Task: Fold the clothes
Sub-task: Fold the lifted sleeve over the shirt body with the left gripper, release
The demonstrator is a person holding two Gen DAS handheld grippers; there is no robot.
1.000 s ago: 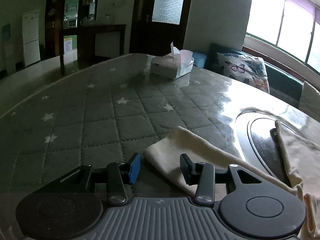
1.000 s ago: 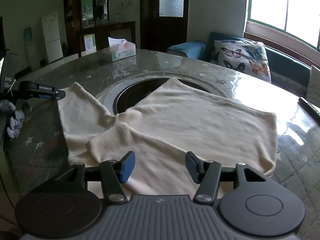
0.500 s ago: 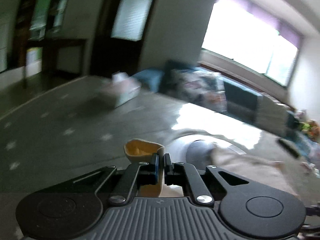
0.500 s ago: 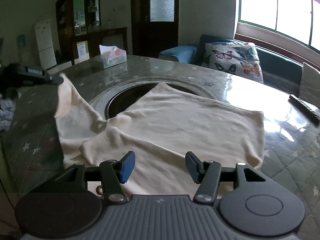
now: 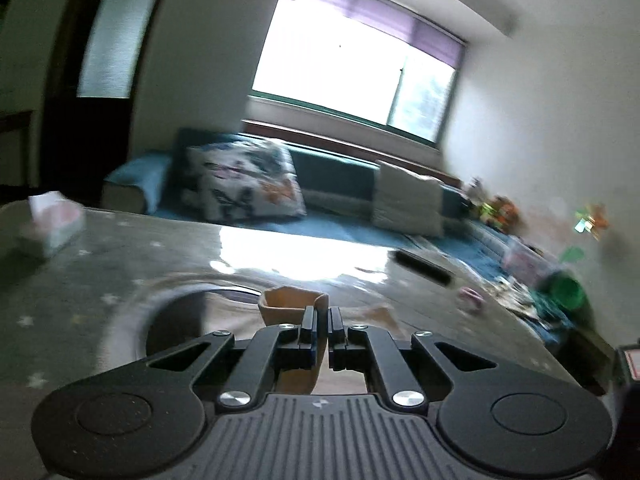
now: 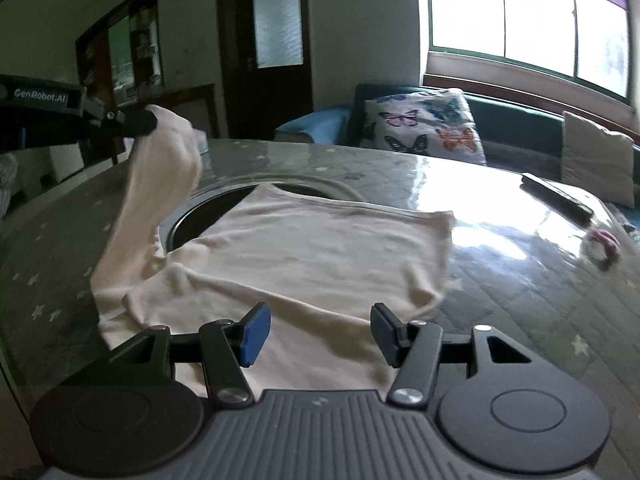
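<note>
We can't identify the motion-smeared clutter (image 5: 532, 280) at the desk's (image 5: 120, 280) far edge; tissue box (image 5: 52, 228) blurred too.

**Cream shirt half lifted off the table**

A cream shirt (image 6: 312, 248) lies mostly flat across the middle of the table (image 6: 520, 280), partly covering its dark round inset. Its sleeve (image 6: 160, 184) on the left is pulled up off the surface, stretched taut toward the left edge. The near hem is rumpled.
</note>
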